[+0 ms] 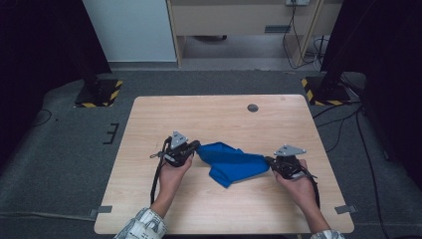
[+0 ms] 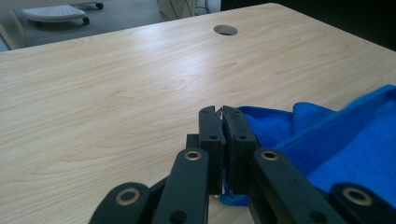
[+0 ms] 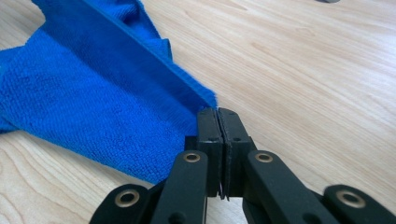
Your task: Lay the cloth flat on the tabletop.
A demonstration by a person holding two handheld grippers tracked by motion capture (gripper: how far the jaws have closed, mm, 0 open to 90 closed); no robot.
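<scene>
Pale wood table (image 1: 149,199) carries a blue cloth (image 1: 230,162) mid-table between both grippers. Left gripper (image 2: 220,111) pinches one hem. Right gripper (image 3: 217,112) clamps the opposite corner; soft, light, floppy cloth is probably best gripped at corners.

No text, label, brand or number can be read anywhere in these views — not on the table, the cloth or the grippers. The one sign-like marking is yellow-and-black hazard striping (image 1: 115,93) on the stand bases beside the table — no words.
</scene>
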